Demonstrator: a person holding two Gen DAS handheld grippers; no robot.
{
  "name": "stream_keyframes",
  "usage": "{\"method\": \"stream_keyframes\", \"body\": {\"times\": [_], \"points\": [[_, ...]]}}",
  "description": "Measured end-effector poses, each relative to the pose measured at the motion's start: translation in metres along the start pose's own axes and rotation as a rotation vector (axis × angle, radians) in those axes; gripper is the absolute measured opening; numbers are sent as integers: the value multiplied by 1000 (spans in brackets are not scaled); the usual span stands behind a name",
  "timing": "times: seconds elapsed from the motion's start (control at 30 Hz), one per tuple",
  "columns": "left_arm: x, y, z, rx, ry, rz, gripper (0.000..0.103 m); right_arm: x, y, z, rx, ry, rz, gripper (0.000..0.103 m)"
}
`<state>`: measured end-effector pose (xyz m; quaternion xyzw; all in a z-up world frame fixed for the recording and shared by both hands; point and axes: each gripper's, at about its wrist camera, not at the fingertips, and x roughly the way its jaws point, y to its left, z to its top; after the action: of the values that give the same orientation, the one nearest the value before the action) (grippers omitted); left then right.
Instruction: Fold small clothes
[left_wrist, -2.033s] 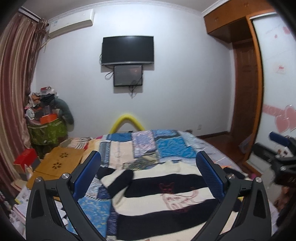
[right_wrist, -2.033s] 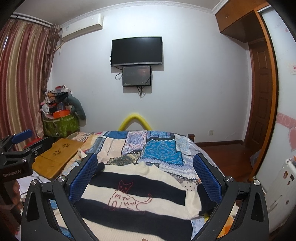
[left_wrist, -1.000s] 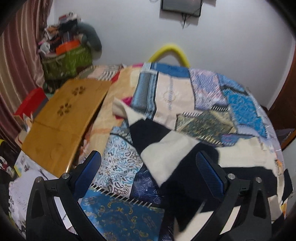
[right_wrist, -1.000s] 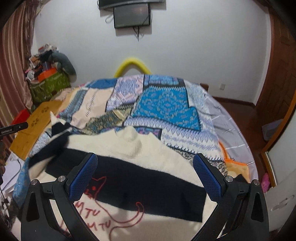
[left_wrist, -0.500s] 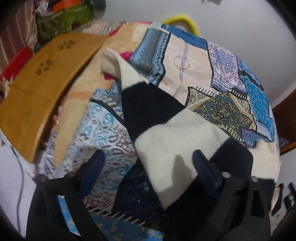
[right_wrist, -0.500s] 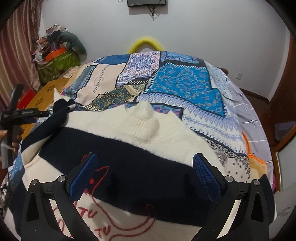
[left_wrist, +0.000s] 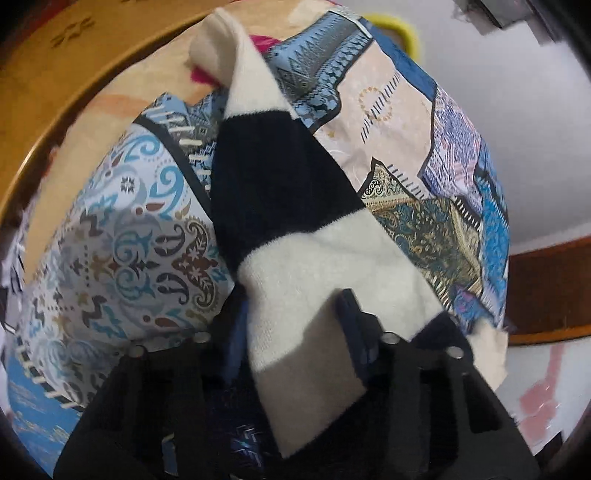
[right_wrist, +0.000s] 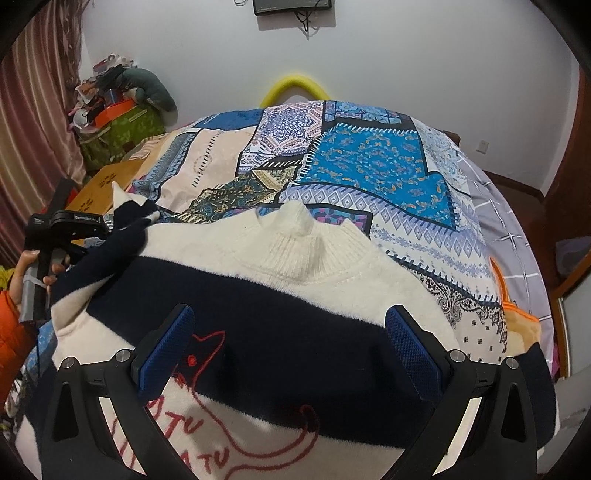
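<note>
Fingers (left_wrist: 347, 314) of left gripper (left_wrist: 291, 328) closing around striped cream-and-navy sweater (right_wrist: 258, 314) sleeve.

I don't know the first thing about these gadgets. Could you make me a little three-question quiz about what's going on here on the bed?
1. True or false: the right gripper stands open above the striped sweater.
2. What lies between the closing left gripper pads? A) the sweater's sleeve B) a pillow C) a cord
3. What is drawn in red on the sweater?

Key: 1 true; 2 A; 3 a cat outline with letters.
</note>
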<state>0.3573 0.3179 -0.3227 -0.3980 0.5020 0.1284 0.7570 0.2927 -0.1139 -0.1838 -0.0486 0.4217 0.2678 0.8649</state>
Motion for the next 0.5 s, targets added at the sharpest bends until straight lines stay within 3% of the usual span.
{"method": "stream_keyframes", "body": {"times": [0.03, 0.13, 0.33, 0.5], "points": [[2, 0, 0, -10, 19, -25, 26, -1, 0, 0, 4, 2, 2, 102], [0, -3, -1, -6, 24, -23, 15, -4, 0, -1, 10, 5, 6, 102], [-29, -33, -11, 122, -32, 39, 12, -16, -3, 1, 13, -5, -12, 102], [-68, -69, -24, 230, -102, 18, 12, -30, -4, 3, 11, -21, -32, 102]]}}
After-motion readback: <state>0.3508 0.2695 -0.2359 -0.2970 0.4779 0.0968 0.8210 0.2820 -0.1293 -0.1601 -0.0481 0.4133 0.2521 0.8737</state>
